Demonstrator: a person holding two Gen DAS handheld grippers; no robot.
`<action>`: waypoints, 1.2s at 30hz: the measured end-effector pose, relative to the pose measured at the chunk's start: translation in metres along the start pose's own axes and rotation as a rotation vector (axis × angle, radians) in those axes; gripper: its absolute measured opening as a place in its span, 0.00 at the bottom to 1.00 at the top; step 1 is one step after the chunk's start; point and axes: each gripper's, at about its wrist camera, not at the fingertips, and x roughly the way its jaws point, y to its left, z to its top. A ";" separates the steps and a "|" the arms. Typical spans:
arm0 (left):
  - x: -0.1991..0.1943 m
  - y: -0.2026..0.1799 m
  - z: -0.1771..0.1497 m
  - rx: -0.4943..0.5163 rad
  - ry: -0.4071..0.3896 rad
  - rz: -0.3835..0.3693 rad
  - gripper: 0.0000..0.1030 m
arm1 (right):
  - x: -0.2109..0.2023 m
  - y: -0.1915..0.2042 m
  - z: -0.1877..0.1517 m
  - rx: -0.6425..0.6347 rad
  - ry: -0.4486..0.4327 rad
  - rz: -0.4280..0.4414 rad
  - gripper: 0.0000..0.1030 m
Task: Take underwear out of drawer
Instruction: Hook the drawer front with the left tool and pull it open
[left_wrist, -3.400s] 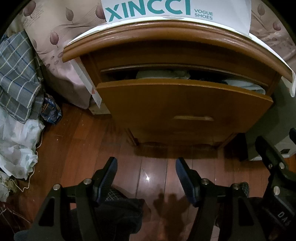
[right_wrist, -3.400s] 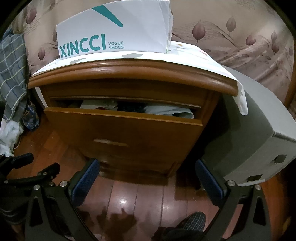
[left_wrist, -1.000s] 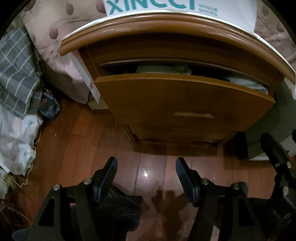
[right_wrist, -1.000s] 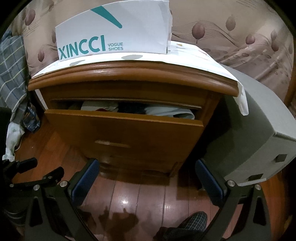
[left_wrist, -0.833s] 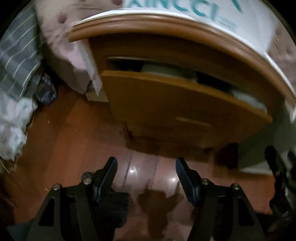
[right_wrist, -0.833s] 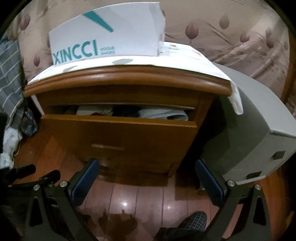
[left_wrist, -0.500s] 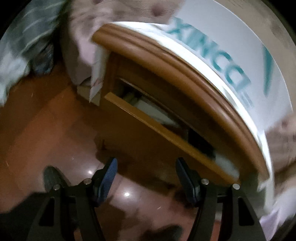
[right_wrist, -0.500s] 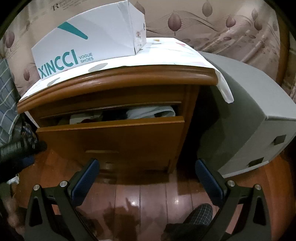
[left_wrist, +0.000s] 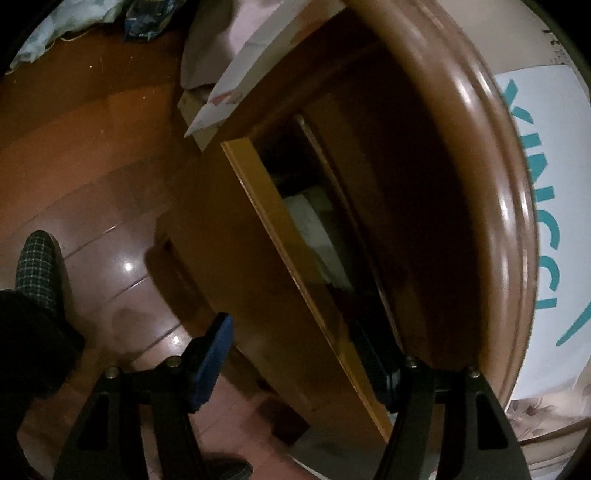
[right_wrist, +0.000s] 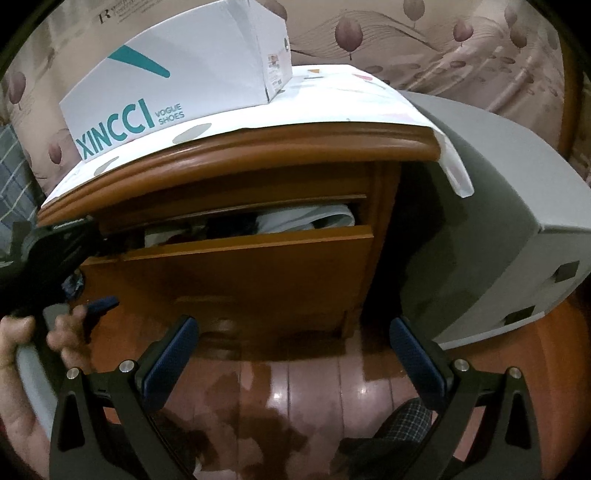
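A wooden nightstand has its drawer (right_wrist: 236, 273) pulled partly out. Folded pale underwear (right_wrist: 306, 218) lies in the gap, with dark cloth beside it; the pale underwear (left_wrist: 314, 225) also shows in the left wrist view. My left gripper (left_wrist: 291, 358) is rolled on its side and open. It straddles the top edge of the drawer front (left_wrist: 280, 295), one finger outside and one in the gap, and holds nothing. From the right wrist view the left gripper (right_wrist: 62, 254) sits at the drawer's left end, held by a hand (right_wrist: 22, 350). My right gripper (right_wrist: 293, 354) hangs open and empty above the floor before the drawer.
A white shoe box (right_wrist: 177, 74) stands on a white sheet (right_wrist: 332, 96) covering the nightstand top. A grey cabinet (right_wrist: 491, 221) stands close on the right. A checked slipper (left_wrist: 37, 266) is on the wooden floor (left_wrist: 92, 166), and heaped cloth (left_wrist: 66, 18) lies to the left.
My left gripper rolled onto its side and moved in to the drawer's left end, so its fingers now straddle the front's top edge. The right gripper shifted slightly. The drawer's opening is unchanged.
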 end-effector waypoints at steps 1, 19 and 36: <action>0.001 0.000 -0.001 0.001 -0.001 -0.002 0.68 | 0.000 0.001 0.000 0.000 0.002 0.003 0.99; 0.028 0.001 0.020 -0.155 0.073 0.023 0.86 | -0.001 -0.010 0.007 0.049 0.003 -0.002 0.99; -0.013 0.019 -0.002 0.037 0.093 0.101 0.96 | -0.005 -0.012 0.008 0.032 -0.027 -0.046 0.99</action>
